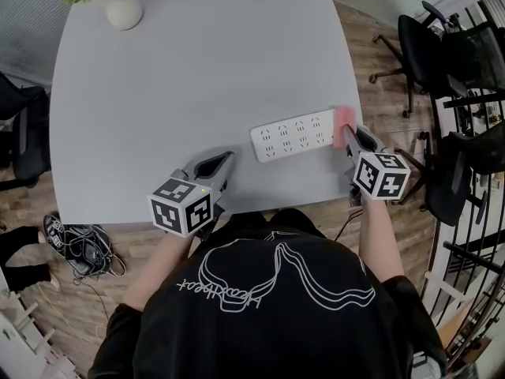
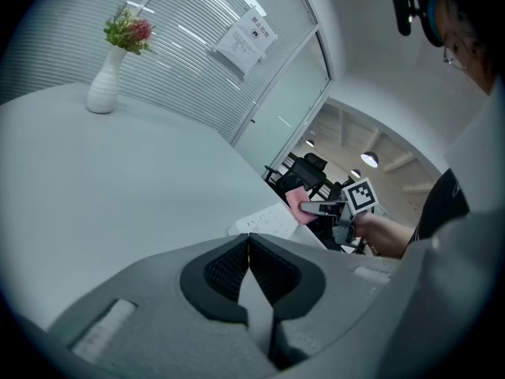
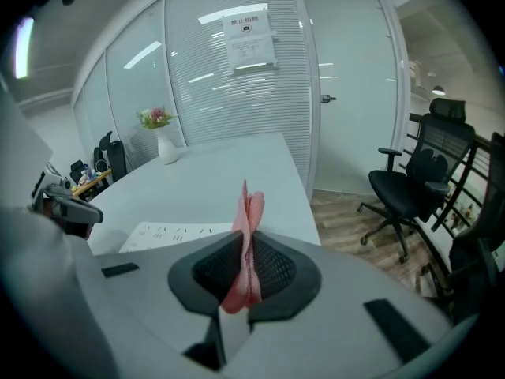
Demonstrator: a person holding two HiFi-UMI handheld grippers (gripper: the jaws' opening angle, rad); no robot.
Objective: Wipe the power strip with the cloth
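A white power strip [image 1: 293,135] lies flat on the grey table [image 1: 197,69] near its front right edge. My right gripper [image 1: 348,137] is shut on a pink cloth [image 1: 343,126], which sits at the strip's right end. In the right gripper view the cloth [image 3: 247,235] stands pinched between the jaws, with the strip [image 3: 170,234] to the left below. My left gripper [image 1: 223,161] is shut on nothing, resting near the table's front edge, left of the strip. From the left gripper view the strip [image 2: 264,220] and the cloth [image 2: 296,204] show far ahead.
A white vase [image 1: 122,9] with flowers stands at the table's far left corner. Black office chairs [image 1: 422,50] stand on the wood floor to the right. Cables and shoes [image 1: 79,243] lie on the floor at the left. A glass wall [image 3: 229,77] with blinds lies beyond the table.
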